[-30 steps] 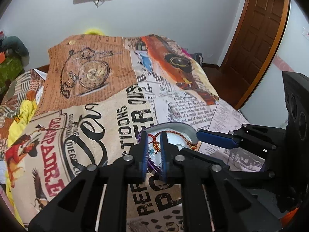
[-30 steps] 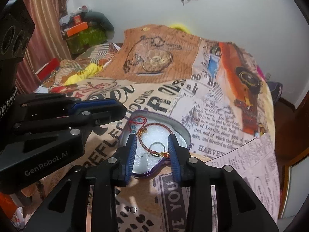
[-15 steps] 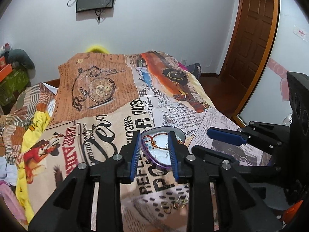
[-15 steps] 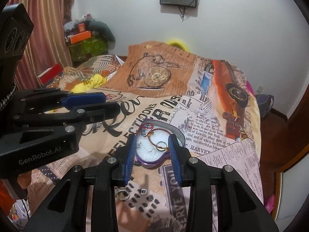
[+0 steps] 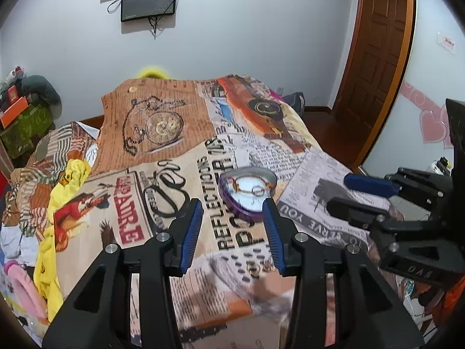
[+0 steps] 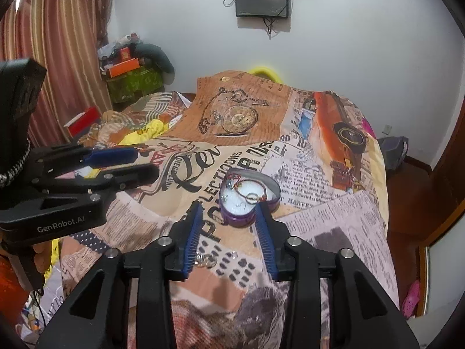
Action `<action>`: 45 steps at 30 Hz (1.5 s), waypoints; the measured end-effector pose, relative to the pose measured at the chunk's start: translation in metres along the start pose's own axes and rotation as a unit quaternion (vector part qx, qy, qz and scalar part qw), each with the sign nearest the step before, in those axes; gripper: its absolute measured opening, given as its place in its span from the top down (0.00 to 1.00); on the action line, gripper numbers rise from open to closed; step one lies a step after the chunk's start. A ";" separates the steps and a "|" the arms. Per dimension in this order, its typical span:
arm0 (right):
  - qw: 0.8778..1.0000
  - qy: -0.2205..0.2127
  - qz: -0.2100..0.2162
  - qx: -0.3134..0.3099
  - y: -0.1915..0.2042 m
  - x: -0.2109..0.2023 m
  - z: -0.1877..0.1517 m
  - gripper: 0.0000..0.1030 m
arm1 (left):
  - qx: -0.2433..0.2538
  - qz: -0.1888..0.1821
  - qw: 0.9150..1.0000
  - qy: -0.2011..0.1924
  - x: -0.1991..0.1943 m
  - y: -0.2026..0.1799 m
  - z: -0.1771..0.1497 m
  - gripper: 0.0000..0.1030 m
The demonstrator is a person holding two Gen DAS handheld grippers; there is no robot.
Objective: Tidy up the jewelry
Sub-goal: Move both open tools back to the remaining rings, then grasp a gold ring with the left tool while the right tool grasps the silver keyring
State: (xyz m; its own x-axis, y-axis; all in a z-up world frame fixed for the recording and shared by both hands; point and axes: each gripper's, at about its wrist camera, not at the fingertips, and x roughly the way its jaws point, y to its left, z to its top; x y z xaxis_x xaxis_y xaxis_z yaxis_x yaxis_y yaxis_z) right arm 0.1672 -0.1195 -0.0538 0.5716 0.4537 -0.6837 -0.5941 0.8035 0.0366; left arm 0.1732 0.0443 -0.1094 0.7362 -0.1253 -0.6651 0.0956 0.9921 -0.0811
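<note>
Your left gripper and right gripper both gape wide, empty, above the heart box on the bed.

Left gripper — jaws spread wide, blue pads parallel, nothing between them, held level and pointing forward. Right gripper — likewise parted and empty, alongside the left one, close by; its fingers angle inward across the left view.

Even soft indoor light, strong fisheye bending, dark vignetted corners, blurred foreground
</note>
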 end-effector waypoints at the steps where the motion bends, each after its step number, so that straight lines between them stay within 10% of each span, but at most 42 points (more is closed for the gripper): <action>1: 1.000 0.000 -0.002 0.001 0.000 -0.001 -0.002 0.59 | 0.001 0.000 1.000 0.005 0.001 -0.001 -0.004 0.59; 22: 0.995 0.084 0.012 0.042 -0.013 0.033 -0.059 0.58 | 0.017 -0.034 0.993 0.115 0.067 -0.023 -0.075 0.59; 29: 0.994 0.091 0.016 0.053 -0.017 0.035 -0.062 0.58 | 0.011 -0.052 0.991 0.120 0.078 -0.023 -0.082 0.82; 45: 0.991 0.112 0.055 0.053 0.000 0.059 -0.055 0.58 | -0.014 -0.044 0.995 0.090 0.069 -0.002 -0.081 0.99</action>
State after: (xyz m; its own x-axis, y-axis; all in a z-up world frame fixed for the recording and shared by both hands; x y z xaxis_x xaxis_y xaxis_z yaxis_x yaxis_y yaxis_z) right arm 0.1701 -0.1137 -0.1342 0.3587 0.4533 -0.8160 -0.5763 0.7952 0.1884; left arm 0.1697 0.0339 -0.2154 0.5932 -0.2119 -0.7767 0.1349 0.9773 -0.1636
